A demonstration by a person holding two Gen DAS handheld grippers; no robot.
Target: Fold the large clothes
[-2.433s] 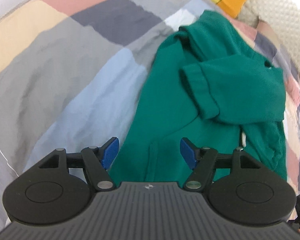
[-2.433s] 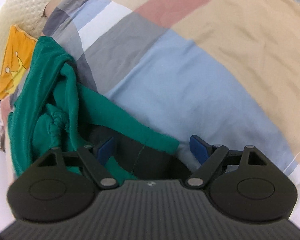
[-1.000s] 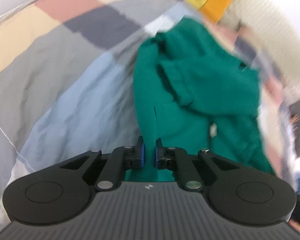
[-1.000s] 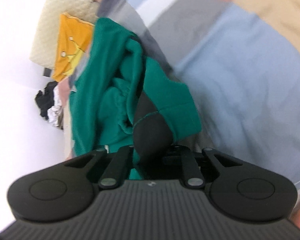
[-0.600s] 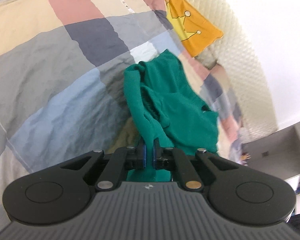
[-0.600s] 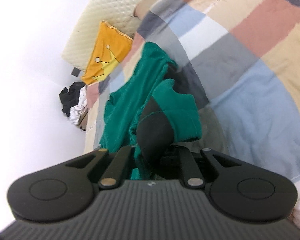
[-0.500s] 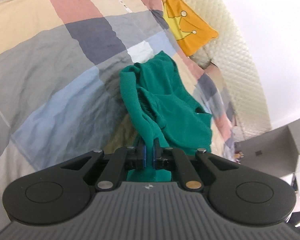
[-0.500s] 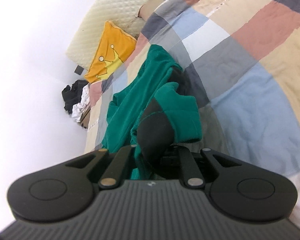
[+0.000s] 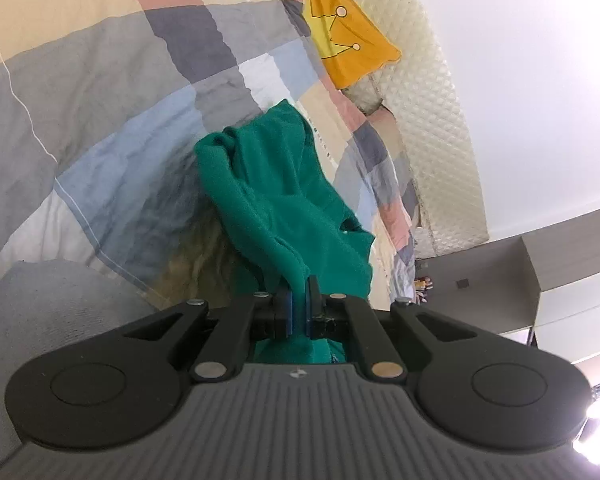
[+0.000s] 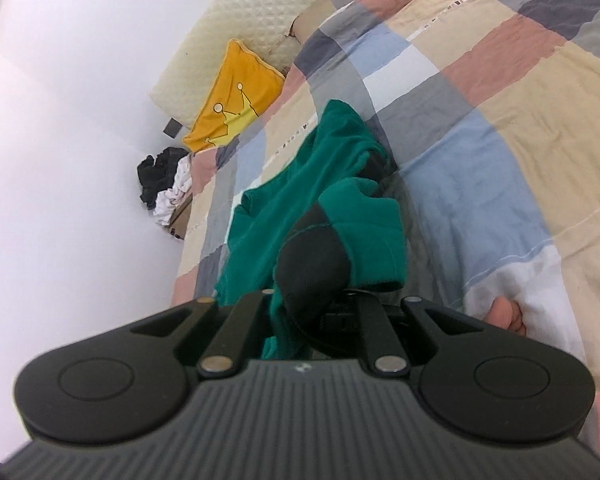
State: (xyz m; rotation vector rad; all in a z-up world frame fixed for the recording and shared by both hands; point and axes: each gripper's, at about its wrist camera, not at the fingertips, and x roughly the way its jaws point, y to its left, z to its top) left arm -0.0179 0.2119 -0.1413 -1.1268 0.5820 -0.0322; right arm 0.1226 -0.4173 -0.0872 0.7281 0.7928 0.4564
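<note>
Left gripper (image 9: 298, 305): blue pads pressed together on a fold of the green garment (image 9: 278, 196). Cloth runs taut from the pads away toward the bed, its far end resting on the patchwork quilt (image 9: 100, 92). Right gripper (image 10: 312, 312): fingers closed, pads hidden under the cloth they pinch; a black patch of the garment (image 10: 340, 216) drapes over them. Orange crown cushion (image 10: 236, 96) leans on the cream headboard (image 10: 260, 8). Dark and white clothes pile (image 10: 164, 184) at bedside.
</note>
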